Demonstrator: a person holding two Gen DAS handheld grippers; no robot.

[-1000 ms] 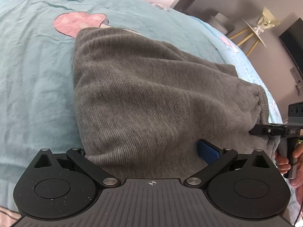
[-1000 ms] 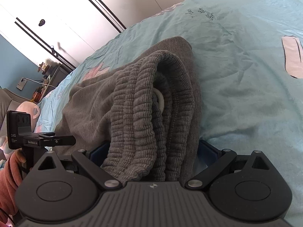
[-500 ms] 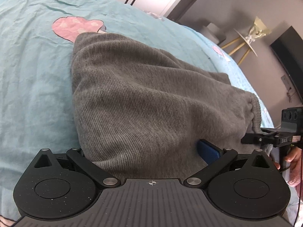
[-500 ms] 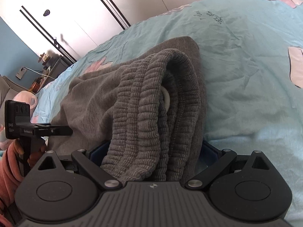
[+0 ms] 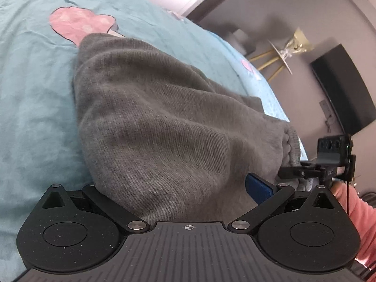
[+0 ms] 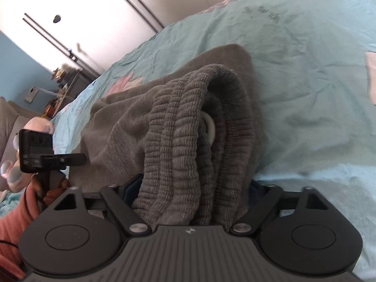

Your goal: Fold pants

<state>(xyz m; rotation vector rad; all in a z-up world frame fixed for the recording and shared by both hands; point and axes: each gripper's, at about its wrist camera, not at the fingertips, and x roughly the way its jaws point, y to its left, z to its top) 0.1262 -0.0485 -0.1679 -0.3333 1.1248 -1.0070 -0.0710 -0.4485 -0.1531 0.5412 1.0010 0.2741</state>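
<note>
The grey knit pants lie folded over on the teal bedsheet. My left gripper is shut on a thick fold of the pants; its right blue pad shows, the left is hidden by cloth. My right gripper is shut on the bunched ribbed waistband, with a white drawstring tip peeking out. Each gripper shows in the other's view: the right one at the waistband end, the left one at the far edge of the pants.
The sheet carries pink patches. A dark screen and a gold-legged side table stand beyond the bed. White wardrobe doors and a plush toy lie on the other side.
Both grippers have kept their hold and lifted or drawn the pants slightly; the views have tilted, and the right gripper sits lower in the left view.
</note>
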